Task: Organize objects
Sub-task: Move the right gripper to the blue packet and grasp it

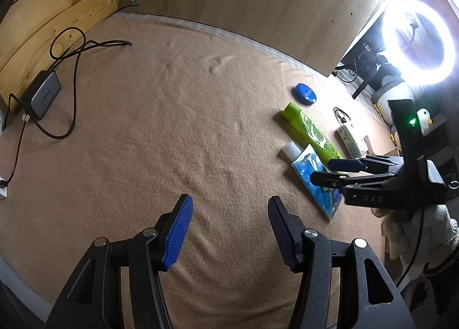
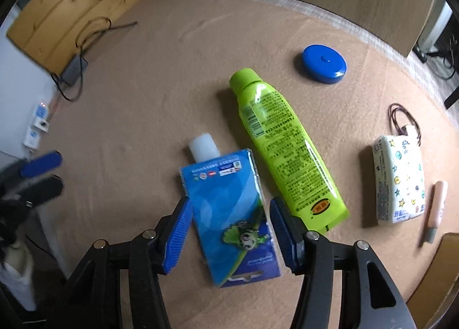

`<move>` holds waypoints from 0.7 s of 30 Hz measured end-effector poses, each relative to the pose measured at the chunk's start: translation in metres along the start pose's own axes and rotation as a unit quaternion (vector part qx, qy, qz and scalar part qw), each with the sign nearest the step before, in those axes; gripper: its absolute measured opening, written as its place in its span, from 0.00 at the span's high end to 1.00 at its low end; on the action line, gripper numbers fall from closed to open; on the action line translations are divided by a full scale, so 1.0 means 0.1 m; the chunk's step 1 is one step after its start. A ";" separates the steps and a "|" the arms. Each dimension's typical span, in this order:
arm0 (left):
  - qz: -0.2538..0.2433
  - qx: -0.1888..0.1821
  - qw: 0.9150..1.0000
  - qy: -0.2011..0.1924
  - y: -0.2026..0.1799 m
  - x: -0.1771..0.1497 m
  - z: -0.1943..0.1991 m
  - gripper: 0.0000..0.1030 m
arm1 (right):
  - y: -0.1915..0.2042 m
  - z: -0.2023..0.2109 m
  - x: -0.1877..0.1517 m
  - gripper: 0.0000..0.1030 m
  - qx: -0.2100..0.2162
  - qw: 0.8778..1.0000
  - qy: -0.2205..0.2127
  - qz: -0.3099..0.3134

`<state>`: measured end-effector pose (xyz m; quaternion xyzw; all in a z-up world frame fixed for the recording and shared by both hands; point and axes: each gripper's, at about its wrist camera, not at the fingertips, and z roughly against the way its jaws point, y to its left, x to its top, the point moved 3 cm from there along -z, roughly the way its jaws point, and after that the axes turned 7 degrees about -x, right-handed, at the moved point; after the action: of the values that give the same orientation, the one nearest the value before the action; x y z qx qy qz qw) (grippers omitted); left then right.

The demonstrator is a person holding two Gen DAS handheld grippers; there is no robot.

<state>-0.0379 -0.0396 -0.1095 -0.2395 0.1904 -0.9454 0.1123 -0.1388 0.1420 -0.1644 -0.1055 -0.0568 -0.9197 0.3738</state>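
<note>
The flat blue plastic-wrapped pack with a white cap (image 2: 229, 214) lies on the tan blanket (image 2: 143, 99), just beside the lime-green plastic bottle (image 2: 284, 145). It looks light, thin and slick, likely to flex, so gripping across its stiffer long edges near the middle seems best. The right gripper (image 2: 228, 231) points steeply down with its jaws spread either side of the pack, pads not pressing. The left gripper (image 1: 229, 234) hangs released over bare blanket, well apart.

Pouch (image 2: 229, 211) left of bottle (image 2: 284, 145).
</note>
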 end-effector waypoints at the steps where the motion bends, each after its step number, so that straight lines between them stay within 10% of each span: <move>1: 0.000 -0.001 1.000 0.001 0.00 0.00 0.00 0.43 | 0.01 -0.02 0.01 0.48 -0.002 1.000 0.001 0.002; 21: 0.004 -0.001 1.000 0.002 0.02 -0.07 0.03 0.43 | 0.27 -0.09 -0.07 0.49 -0.042 0.997 0.018 0.058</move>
<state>-0.0303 -0.0405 -0.1109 -0.2368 0.1929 -0.9452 0.1150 -0.1160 0.1258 -0.1736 -0.1074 -0.0052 -0.8998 0.4229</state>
